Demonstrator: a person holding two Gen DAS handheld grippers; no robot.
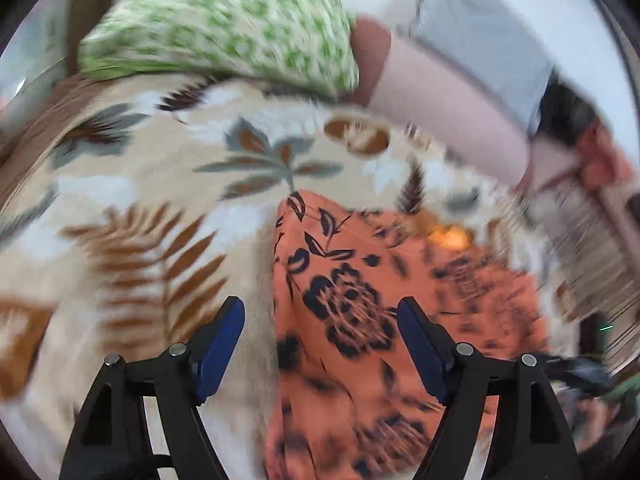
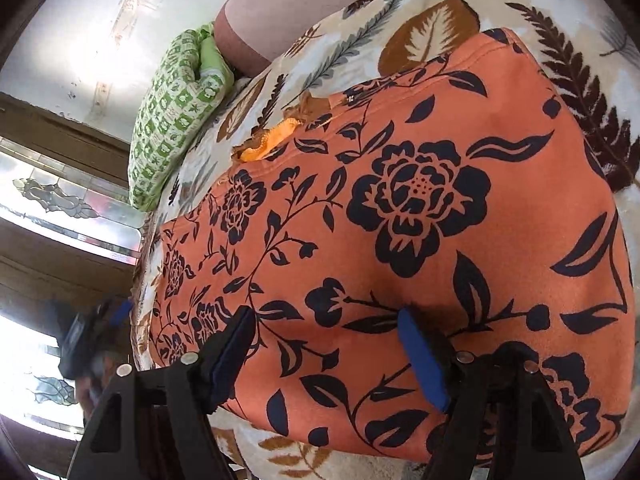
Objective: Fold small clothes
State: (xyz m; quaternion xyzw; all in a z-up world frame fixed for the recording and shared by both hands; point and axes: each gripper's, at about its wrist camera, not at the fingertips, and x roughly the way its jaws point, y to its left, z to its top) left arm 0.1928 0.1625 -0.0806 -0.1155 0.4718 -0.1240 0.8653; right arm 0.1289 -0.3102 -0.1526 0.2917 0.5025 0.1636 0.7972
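An orange garment with a dark floral print (image 2: 400, 208) lies spread flat on a leaf-patterned bed cover (image 2: 440, 20). A small yellow-orange trim (image 2: 272, 142) shows at its far edge. My right gripper (image 2: 327, 314) hangs open just above the garment's near part, both blue pads (image 2: 424, 364) over the cloth. In the blurred left wrist view my left gripper (image 1: 320, 304) is open with nothing between its pads. It straddles the side edge of the garment (image 1: 360, 312), its left finger over the bed cover (image 1: 140, 200). The left gripper (image 2: 92, 332) also shows blurred at the bed's edge.
A green-and-white patterned pillow (image 1: 224, 28) (image 2: 172, 120) and a pink bolster (image 1: 448, 120) (image 2: 272, 12) lie at the far side of the bed. Grey-blue cloth (image 1: 480, 36) sits behind the bolster. A white wall (image 2: 100, 32) and a window with patterned glass (image 2: 60, 196) lie beyond the bed's edge.
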